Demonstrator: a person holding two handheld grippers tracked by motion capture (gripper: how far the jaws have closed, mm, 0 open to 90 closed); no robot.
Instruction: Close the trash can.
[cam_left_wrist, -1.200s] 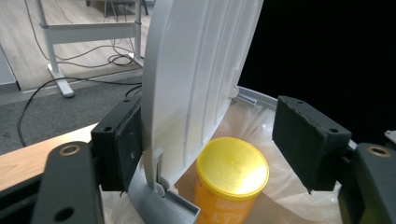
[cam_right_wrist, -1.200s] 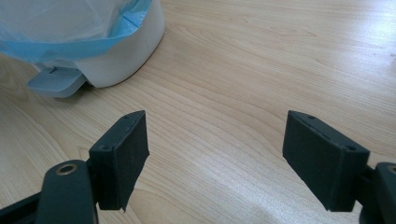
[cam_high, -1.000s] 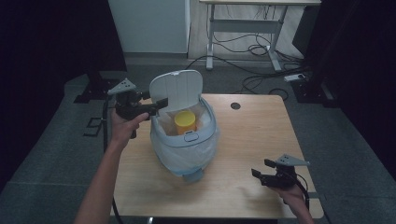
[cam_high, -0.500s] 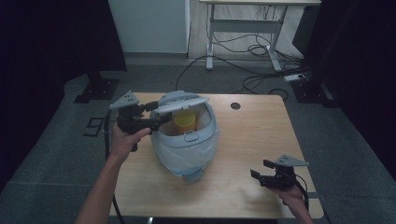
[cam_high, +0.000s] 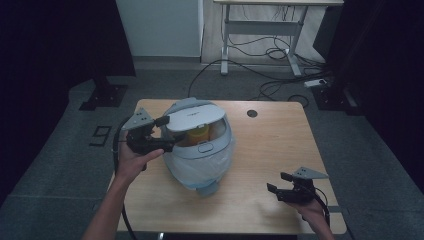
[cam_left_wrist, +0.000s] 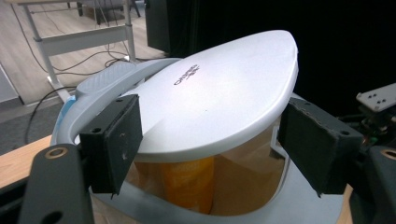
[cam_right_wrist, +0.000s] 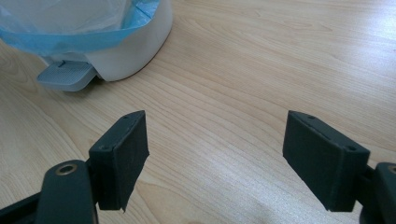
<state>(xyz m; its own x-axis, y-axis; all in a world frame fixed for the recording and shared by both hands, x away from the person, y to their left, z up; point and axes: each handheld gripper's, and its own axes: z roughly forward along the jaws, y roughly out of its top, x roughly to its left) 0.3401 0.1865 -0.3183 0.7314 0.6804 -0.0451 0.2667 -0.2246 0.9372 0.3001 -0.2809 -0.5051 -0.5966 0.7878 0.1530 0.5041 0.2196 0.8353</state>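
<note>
Closing the lid (cam_high: 195, 119) of the small white pedal bin (cam_high: 200, 150) is the work in hand; the bin stands near the middle of the counter (cam_high: 280, 145), toward its left edge, with the lid lowered partway and a gap open at the front. The left claw (cam_high: 167, 134) has just been opening, and its pads stand on either side of the lid without pressing on it, as the left gripper view shows. The right claw (cam_high: 277, 182) rests near the front right corner, jaws apart and holding nothing. Risk: the smooth, domed plastic lid offers little purchase, so an off-centre push may slide off it or shove the light bin across the wood-grain counter. The yellow bottle (cam_left_wrist: 187, 179) standing tall inside may foul the lid and stop it seating. The thin blue liner (cam_right_wrist: 88, 35), folded over the rim, may be pinched or dragged. The ribbed grey pedal (cam_right_wrist: 65, 74) projects at the base.
</note>
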